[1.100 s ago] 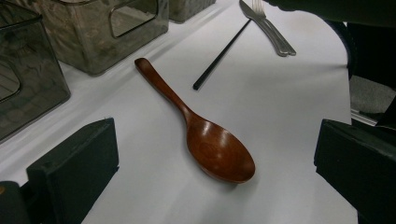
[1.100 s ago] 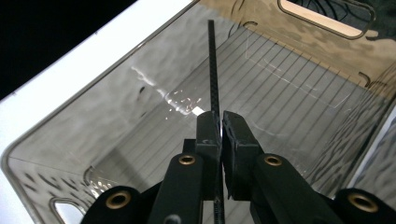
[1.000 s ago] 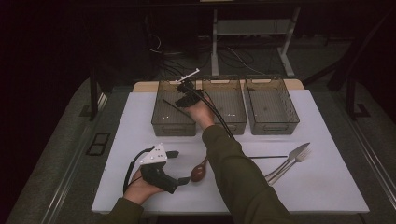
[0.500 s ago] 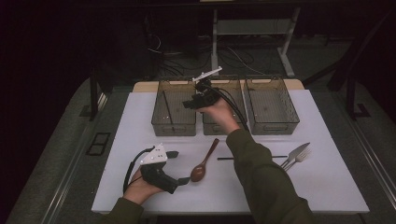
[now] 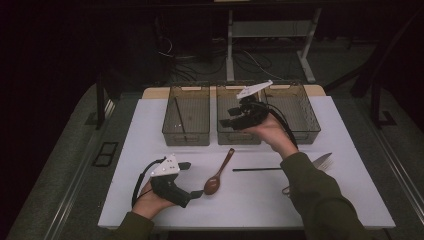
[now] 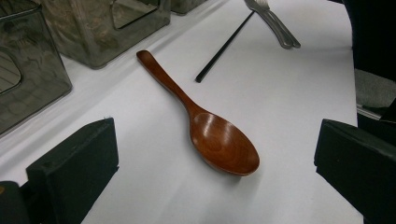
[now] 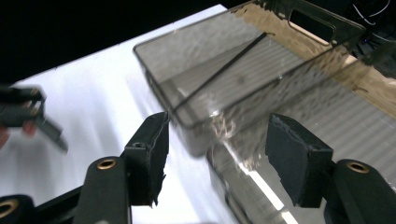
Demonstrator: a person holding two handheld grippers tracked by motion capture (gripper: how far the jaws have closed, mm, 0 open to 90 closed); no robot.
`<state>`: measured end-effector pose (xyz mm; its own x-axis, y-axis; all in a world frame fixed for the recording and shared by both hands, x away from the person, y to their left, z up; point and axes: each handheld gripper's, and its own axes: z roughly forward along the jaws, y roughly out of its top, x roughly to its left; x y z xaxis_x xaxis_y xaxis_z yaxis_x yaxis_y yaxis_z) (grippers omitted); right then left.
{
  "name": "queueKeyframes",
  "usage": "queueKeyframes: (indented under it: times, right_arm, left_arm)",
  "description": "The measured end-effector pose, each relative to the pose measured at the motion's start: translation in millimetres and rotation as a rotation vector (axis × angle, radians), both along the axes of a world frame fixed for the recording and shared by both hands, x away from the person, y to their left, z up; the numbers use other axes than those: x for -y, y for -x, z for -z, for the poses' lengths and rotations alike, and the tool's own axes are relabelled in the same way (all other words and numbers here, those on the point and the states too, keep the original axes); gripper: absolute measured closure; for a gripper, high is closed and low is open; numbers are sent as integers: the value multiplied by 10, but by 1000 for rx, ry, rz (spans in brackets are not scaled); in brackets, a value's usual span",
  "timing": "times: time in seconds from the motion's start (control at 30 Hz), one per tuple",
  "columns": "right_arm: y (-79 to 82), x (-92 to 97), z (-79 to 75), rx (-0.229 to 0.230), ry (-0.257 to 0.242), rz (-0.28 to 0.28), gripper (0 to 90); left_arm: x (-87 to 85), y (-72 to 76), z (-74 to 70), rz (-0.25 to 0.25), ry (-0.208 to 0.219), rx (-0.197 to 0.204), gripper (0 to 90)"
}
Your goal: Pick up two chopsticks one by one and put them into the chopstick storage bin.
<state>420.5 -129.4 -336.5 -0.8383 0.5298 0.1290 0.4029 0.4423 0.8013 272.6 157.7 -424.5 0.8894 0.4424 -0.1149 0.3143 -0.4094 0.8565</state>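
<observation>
Between wide-open left gripper (image 6: 219, 177) jaws: wooden spoon (image 6: 219, 140), untouched; right gripper (image 7: 215, 154) open, empty.

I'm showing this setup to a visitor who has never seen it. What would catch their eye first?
Probably the brown wooden spoon, lying on the white table right in front of the open left gripper. Next, the three clear bins in a row at the far side; the left one holds a black chopstick. The right gripper hangs over the middle bin, its jaws just opened, with nothing between them.
</observation>
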Motion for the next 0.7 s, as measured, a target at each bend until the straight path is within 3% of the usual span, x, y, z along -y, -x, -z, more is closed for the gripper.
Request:
queueKeyframes:
  times: [0.23,0.6,0.7]
  right_arm:
    - [242,386,55,15,11,-21,416]
    - [504,820,323,-7,84,-58,427]
    - [567,923,404,-14,95,-66,476]
  left_arm:
    - [7,7,9,3,1,-4,0]
    - [1,11,14,-2,-2,-7,0]
    - [-2,13,16,-2,4,-9,0]
